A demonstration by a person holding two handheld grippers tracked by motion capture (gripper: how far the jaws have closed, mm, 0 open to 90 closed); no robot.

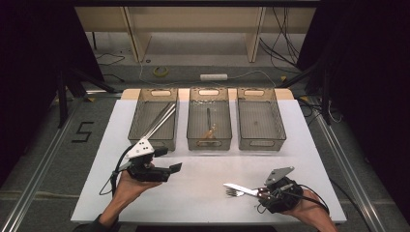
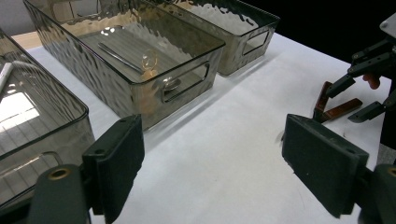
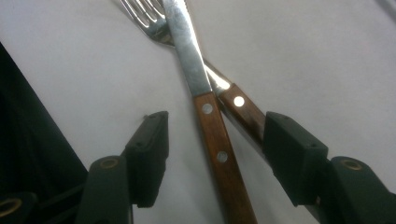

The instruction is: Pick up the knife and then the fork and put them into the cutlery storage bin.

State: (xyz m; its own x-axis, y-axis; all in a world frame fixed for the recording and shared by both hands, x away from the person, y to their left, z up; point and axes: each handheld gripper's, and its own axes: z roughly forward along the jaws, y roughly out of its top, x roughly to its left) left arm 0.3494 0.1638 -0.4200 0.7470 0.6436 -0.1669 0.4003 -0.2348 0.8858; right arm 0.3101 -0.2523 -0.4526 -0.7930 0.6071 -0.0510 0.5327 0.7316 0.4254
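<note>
A knife [image 1: 240, 188] with a steel blade and brown riveted handle lies crossed over a matching fork [image 1: 233, 193] at the table's front right. My right gripper [image 1: 265, 194] stands over their handles, open. In the right gripper view the knife handle [image 3: 217, 149] runs up the gap between the jaws. The left pad is apart from it, and the fork handle [image 3: 243, 114] lies close by the right pad. My left gripper [image 1: 169, 159] hovers at the front left, in front of the bins. In the left gripper view it [image 2: 212, 154] is open with bare table between the pads.
Three clear bins stand in a row at the back of the white table [image 1: 203, 193]. The left bin [image 1: 153, 140] holds long metal utensils [image 1: 162, 121]. The middle bin [image 1: 209, 142] holds one utensil [image 1: 209, 126]. The right bin [image 1: 262, 142] stands beside it.
</note>
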